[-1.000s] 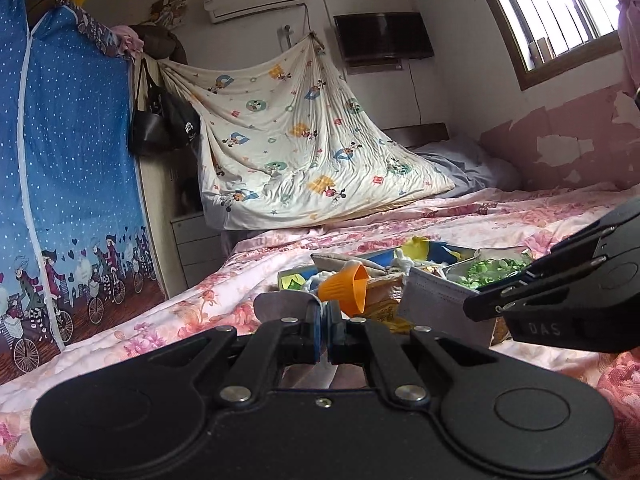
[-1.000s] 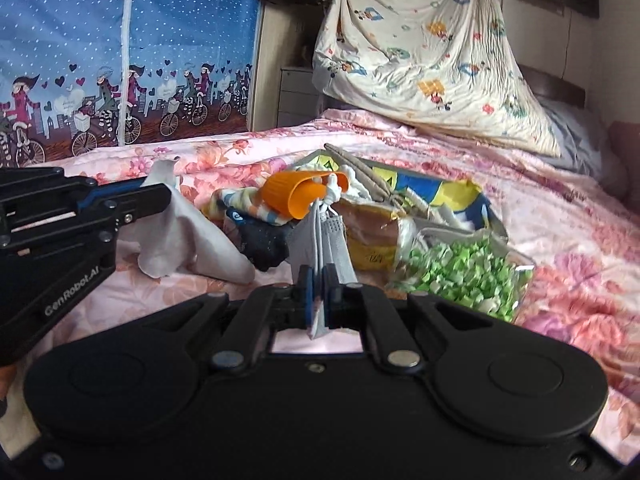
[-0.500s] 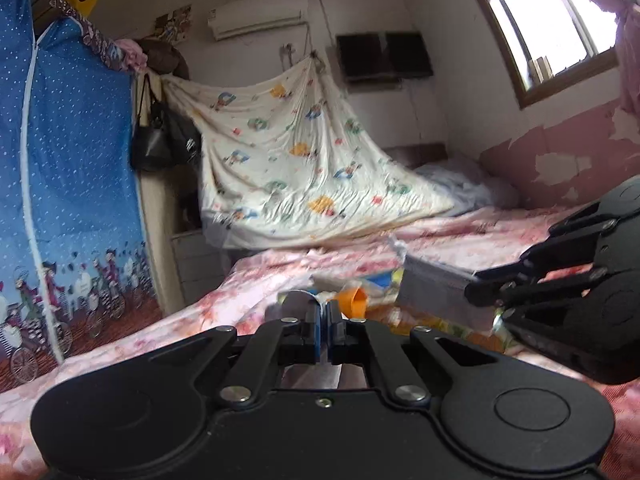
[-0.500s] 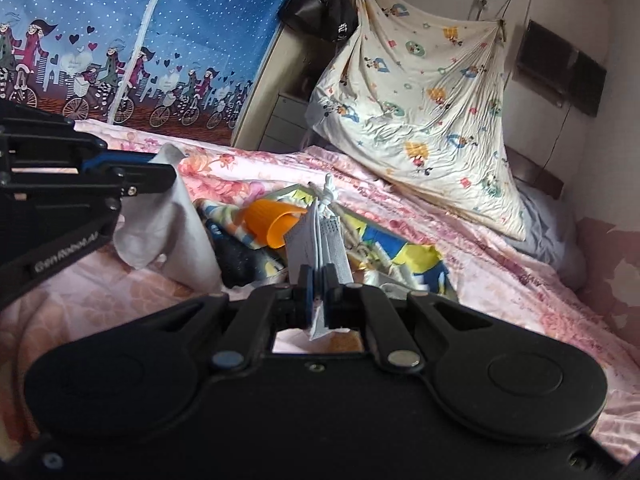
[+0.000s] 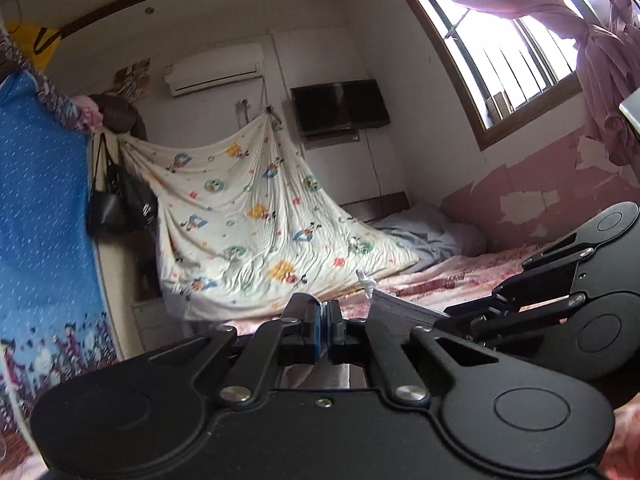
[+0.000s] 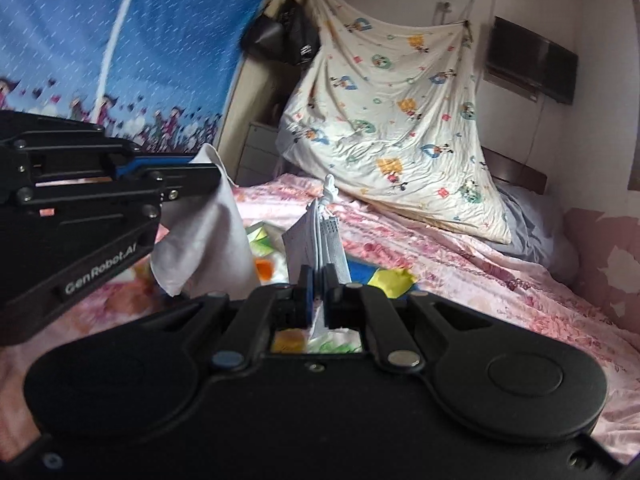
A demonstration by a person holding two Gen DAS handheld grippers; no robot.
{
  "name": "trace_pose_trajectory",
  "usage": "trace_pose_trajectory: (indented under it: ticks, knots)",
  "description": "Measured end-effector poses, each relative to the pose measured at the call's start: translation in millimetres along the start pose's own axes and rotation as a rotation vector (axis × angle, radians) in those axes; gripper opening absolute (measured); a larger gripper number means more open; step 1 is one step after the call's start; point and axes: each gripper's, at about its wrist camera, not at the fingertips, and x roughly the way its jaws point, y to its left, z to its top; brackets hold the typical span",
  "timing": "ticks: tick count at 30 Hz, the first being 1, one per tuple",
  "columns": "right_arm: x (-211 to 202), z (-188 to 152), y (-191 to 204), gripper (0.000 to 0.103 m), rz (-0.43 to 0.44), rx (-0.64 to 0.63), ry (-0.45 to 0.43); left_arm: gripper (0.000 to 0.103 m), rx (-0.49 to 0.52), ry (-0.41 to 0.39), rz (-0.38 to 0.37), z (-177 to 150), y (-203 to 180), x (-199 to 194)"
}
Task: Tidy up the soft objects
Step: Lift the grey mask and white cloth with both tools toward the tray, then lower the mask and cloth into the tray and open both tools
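Above the bed, left gripper pinches a white cloth by one corner; right gripper clamps a folded mask. Both hang over the pile. Risk: thin corner grip, cloth slips free on a fast swing.

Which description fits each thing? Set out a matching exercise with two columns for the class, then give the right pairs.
Things
1. white cloth
2. face mask
3. black handbag
4. cartoon-print sheet

Descriptions
A. hangs beside the blue curtain
B. clamped in the right tool
C. draped from the wall down to the bed
D. clamped in the left tool

Pairs: 1-D, 2-B, 3-A, 4-C
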Motion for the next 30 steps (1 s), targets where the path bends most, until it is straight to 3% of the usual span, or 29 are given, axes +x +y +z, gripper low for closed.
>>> trace_pose_trajectory:
  ticks: [5,13,20,26,30]
  knots:
    - [36.6,2.5,-42.4,0.000,0.028,0.105,-0.005,0.001,0.018,-0.001,-0.003,20.1,-9.5,51.9]
    - [107.9,-19.3,-99.3,0.000,0.074,0.291,0.027,0.001,-0.034,0.081,-0.010,30.1,-18.5,139.4]
    - [170.6,-44.9,-129.3,0.000,0.109,0.375,0.096,0.001,-0.047,0.161,-0.010,27.4,-35.0,214.3]
    - [223.7,-79.9,-169.7,0.000,0.147,0.585,0.145,0.001,-0.057,0.222,-0.011,18.0,-53.0,275.7]
    - [242.4,-102.0,-182.4,0.000,0.140,0.622,0.191,0.002,-0.045,0.258,-0.025,6.9,-68.2,304.3]
